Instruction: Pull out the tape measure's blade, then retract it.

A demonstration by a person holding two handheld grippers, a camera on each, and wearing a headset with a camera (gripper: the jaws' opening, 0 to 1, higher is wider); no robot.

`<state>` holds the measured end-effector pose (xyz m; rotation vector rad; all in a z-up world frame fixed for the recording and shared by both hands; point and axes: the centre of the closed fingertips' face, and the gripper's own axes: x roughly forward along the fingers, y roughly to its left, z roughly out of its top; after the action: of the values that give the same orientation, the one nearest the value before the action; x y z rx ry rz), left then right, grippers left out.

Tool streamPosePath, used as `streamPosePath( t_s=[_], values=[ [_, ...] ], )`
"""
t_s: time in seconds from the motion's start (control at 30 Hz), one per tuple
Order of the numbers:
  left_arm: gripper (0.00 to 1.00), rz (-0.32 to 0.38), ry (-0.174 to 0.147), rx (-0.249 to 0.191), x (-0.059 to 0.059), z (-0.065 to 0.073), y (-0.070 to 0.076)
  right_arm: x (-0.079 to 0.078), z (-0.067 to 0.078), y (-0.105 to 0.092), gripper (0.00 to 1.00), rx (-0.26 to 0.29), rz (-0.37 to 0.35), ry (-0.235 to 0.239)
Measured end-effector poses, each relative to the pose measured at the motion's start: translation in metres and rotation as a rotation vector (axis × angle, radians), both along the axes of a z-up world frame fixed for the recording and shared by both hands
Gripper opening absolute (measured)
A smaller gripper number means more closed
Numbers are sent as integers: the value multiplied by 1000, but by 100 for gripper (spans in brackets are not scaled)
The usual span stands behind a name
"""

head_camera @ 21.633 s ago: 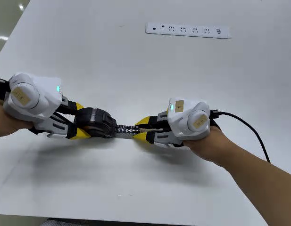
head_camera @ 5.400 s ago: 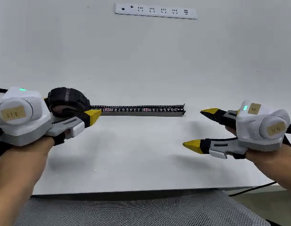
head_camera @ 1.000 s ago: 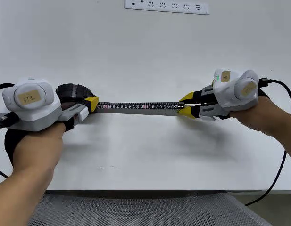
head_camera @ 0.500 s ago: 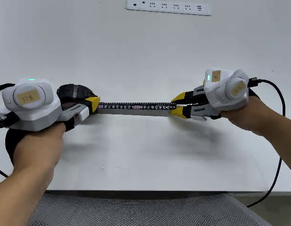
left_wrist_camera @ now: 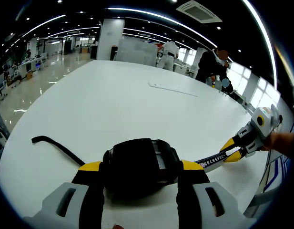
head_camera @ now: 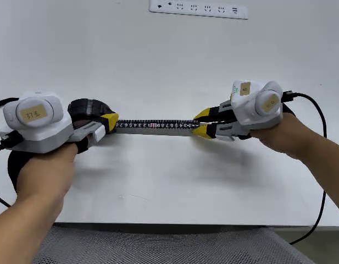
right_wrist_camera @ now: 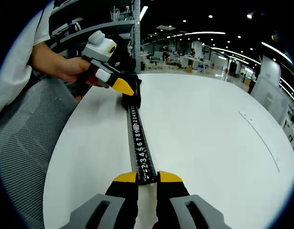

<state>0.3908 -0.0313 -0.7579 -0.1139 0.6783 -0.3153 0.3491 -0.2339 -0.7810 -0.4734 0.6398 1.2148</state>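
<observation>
Black tape measure (head_camera: 88, 108) in both grippers (head_camera: 106, 122) (head_camera: 201, 122)

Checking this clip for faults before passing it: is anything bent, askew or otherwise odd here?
Nothing stands out. The blade runs straight from the case, clamped in the left gripper, to the right gripper pinching its tip; no kink or twist shows.

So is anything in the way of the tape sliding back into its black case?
No, nothing visible is. The dark numbered metal blade runs straight along the white table from the right tongs, shut on its tip, to the round black tape measure case gripped in the left tongs.
</observation>
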Motion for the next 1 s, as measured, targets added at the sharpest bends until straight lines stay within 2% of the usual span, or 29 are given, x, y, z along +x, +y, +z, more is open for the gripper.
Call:
streamPosePath(
  t_s=[0.4, 1.0],
  values=[
    [57, 1, 4, -13, 0, 0, 1, 4, -1, 26, 10, 29, 13, 13],
    [57, 2, 9, -24, 0, 0, 1, 7, -2, 50, 10, 64, 31, 22]
  ],
)
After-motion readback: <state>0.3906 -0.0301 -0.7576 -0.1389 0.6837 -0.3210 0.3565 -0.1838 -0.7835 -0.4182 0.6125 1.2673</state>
